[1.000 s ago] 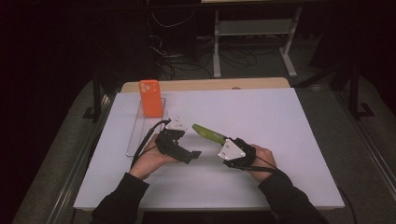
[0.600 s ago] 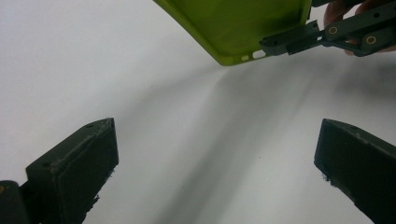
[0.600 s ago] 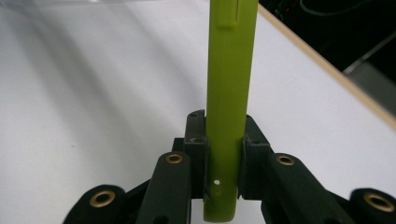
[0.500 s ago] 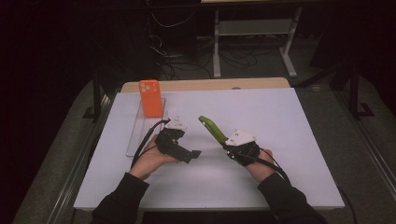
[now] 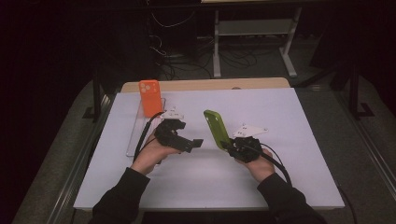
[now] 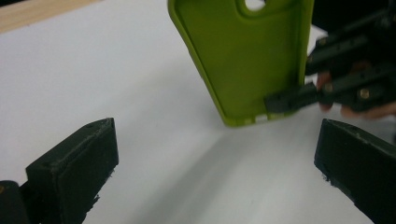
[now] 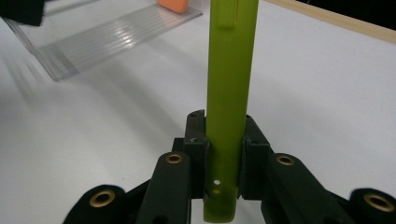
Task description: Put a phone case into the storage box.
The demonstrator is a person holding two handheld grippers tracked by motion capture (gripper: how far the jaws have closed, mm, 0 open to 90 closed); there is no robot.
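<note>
While pinched edgewise, slim matte green phone case (image 5: 216, 128), hollow-backed.

The green phone case (image 7: 231, 88) looks like soft matt rubber or silicone, smooth with a faint sheen on its inner face. The right gripper (image 7: 225, 140) clamping it is matt black plastic, slightly rough at the pads, with brass-coloured pins. The desk (image 5: 289, 121) has a smooth, matt white top edged in pale wood. Beside the orange case (image 5: 150, 97), also matt, lies a clear, ribbed, glossy plastic stand (image 7: 107, 44).
</note>
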